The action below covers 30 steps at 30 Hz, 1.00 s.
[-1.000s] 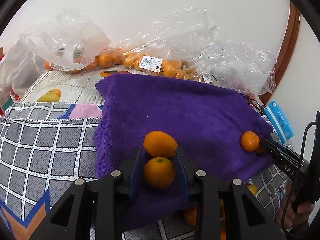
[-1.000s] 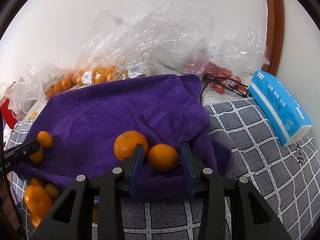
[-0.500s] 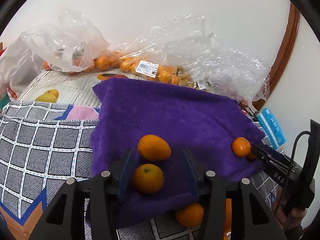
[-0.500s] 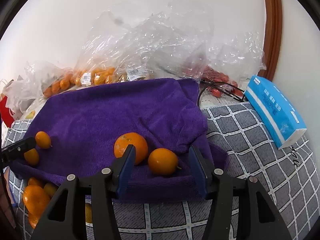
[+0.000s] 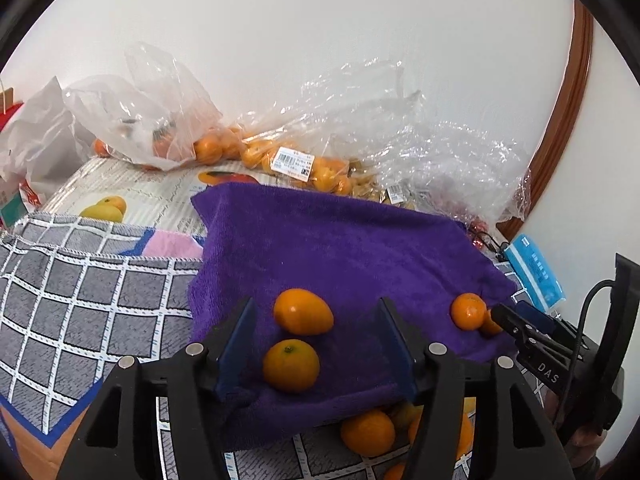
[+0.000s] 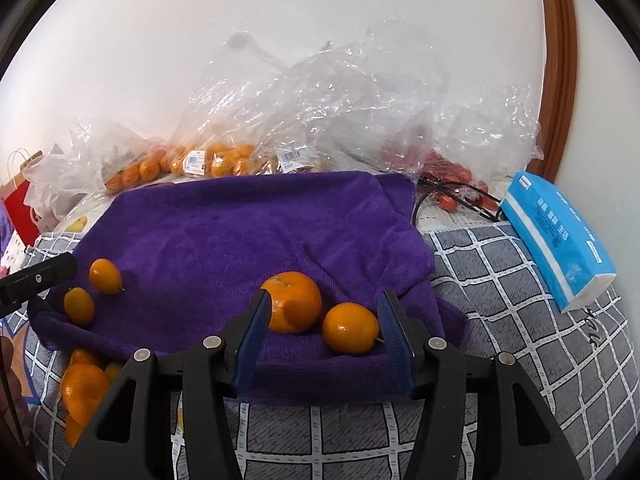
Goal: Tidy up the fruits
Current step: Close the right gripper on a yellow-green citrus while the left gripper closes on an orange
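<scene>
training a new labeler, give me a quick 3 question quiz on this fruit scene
1. True or false: the left hand-held gripper is shut on an orange.
2. How many oranges lie on the purple towel?
3. The blue tissue pack lies: A) on the towel B) on the checked cloth C) inside a plastic bag

Key: 1 false, it is open, like the right hand-held gripper. 2 four. 3 B.

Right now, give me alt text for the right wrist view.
The open right claw frames two oranges, a larger orange and a smaller orange, lying on a purple towel. Bagged fruit lines the wall behind, and a blue tissue pack lies to the right.
</scene>
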{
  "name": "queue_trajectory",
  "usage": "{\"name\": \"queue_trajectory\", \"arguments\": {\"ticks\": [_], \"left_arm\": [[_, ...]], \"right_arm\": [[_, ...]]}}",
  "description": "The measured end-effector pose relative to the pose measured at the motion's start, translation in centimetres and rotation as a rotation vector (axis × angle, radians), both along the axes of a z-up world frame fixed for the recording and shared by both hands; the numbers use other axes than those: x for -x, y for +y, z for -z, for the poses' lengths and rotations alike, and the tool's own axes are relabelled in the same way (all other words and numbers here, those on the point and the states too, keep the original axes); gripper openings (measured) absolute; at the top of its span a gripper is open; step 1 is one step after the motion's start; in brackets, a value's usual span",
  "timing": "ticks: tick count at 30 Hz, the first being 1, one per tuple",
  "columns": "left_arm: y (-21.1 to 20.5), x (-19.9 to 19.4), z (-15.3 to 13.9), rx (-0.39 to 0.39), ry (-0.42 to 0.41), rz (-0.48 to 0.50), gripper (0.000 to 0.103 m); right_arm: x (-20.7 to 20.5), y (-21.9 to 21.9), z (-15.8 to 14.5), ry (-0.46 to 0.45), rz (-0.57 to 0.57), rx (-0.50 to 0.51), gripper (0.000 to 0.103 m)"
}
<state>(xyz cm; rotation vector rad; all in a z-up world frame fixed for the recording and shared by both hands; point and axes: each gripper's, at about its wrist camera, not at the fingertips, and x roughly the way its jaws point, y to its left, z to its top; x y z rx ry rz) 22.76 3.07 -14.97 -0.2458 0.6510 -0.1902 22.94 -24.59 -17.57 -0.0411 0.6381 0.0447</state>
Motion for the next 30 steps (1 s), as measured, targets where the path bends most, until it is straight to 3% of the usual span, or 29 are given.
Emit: {"name": "queue_trajectory", "arguments": {"ticks": [10, 16, 19, 24, 27, 28, 30], "left_arm": [[0.8, 0.8, -1.6, -0.047, -0.064, -0.064, 0.061], [1.6, 1.9, -2.3, -0.068, 0.003, -0.064, 0.061], [2.6, 3.7, -2.4, -0.072, 0.012, -0.049, 0.061], [4.1, 5.9, -0.8, -0.123, 0.089, -0.037, 0.061], [4.3, 6.3, 0.0, -0.09, 0.13, -0.011, 0.06], [3.9, 6.2, 0.4, -0.073, 0.151, 0.007, 0.059], [3.1, 6.1, 0.6, -0.043, 0.163, 0.038, 0.058]], "right_arm": [[3.8, 2.1, -1.7, 0.035, -0.028, -0.034, 0.055], [6.3, 4.1, 0.8, 0.084, -0.074, -0.021, 0.055], [5.9, 4.5, 1.8, 0.118, -0.085, -0.03, 0.044], [4.7, 4.7, 3.1, 0.173, -0.105, -0.066, 0.043], [3.7, 4.9, 3.7, 0.226, -0.116, -0.07, 0.036], [3.8, 5.0, 3.6, 0.213, -0.114, -0.063, 0.026], [4.1, 4.9, 3.5, 0.214, -0.126, -0.078, 0.025]]}}
